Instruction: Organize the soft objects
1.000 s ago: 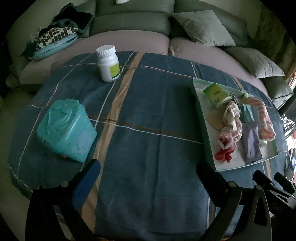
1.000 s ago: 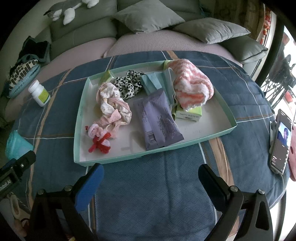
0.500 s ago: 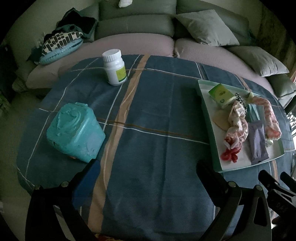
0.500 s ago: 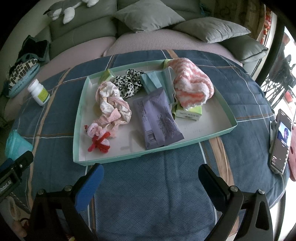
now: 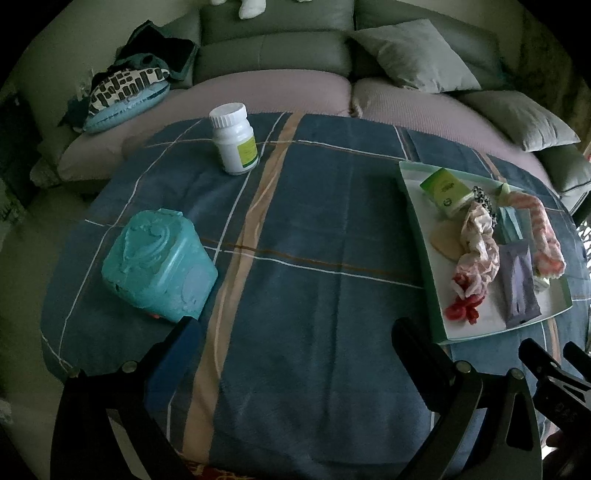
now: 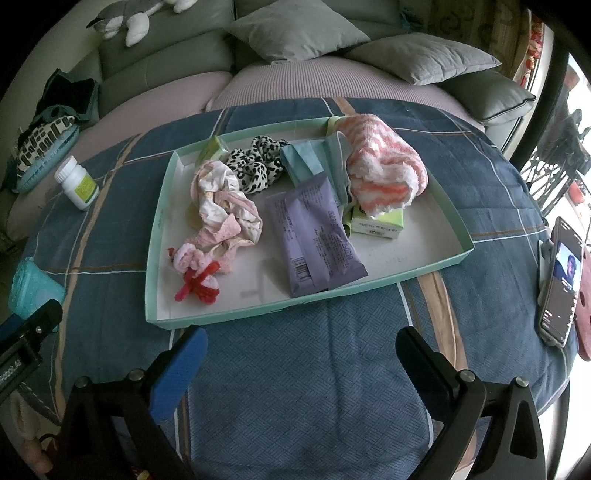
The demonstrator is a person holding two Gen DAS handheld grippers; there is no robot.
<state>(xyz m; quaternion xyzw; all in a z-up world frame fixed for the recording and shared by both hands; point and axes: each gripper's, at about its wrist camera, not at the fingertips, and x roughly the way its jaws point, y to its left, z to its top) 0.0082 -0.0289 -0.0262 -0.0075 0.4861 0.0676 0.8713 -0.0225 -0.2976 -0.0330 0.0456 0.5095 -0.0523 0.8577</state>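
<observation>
Both the left gripper and right gripper hang wide apart w/ nothing held, soft stuff (pink cloth, striped towel) piled in the tray, so a grab there probably snags neighbours, e.g. the purple packet.

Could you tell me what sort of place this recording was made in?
Most likely a home living room: a sofa with cushions stands behind a cloth-covered table, and a plush toy lies on its backrest.
</observation>
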